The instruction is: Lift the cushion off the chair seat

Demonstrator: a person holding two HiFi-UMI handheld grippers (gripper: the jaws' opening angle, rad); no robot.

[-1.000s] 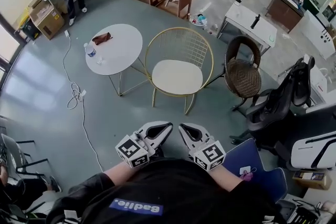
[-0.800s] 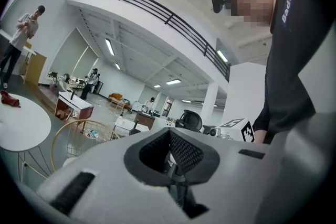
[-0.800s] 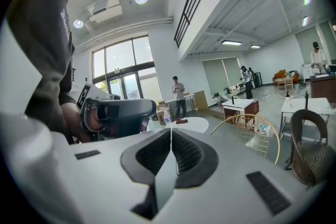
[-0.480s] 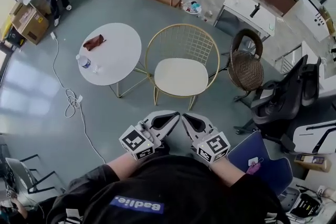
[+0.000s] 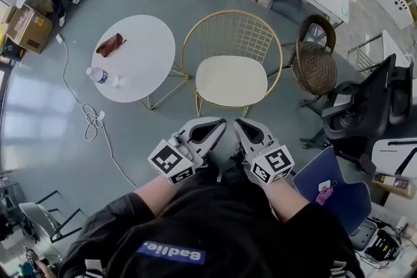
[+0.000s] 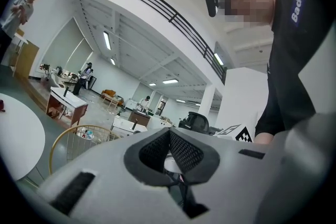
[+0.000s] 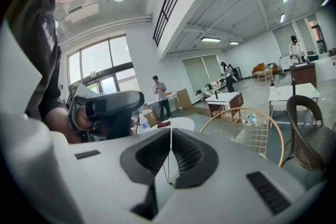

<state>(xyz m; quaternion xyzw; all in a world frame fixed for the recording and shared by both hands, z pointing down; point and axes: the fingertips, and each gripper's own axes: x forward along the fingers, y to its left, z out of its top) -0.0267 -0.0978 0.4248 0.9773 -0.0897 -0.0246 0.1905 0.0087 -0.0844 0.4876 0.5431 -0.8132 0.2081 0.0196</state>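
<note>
A cream round cushion (image 5: 231, 80) lies on the seat of a gold wire chair (image 5: 268, 32) in the middle of the head view. Both grippers are held side by side in front of the chair, short of its front edge and apart from the cushion. My left gripper (image 5: 219, 124) points at the chair's front left, jaws shut and empty (image 6: 169, 132). My right gripper (image 5: 239, 124) is beside it, jaws shut with nothing between them (image 7: 171, 131). The chair's wire back (image 7: 252, 126) shows past the right gripper's jaws, and at the lower left (image 6: 68, 136) in the left gripper view.
A white round table (image 5: 140, 65) with a water bottle (image 5: 98, 75) and a brown object (image 5: 109, 44) stands left of the chair. A wicker chair (image 5: 317, 65), a black office chair (image 5: 365, 107) and a blue seat (image 5: 339, 195) are on the right. A cable (image 5: 91, 117) runs over the floor at left.
Both grippers have moved forward together toward the gold chair, which now sits nearer in the head view. Their jaws have stayed shut.
</note>
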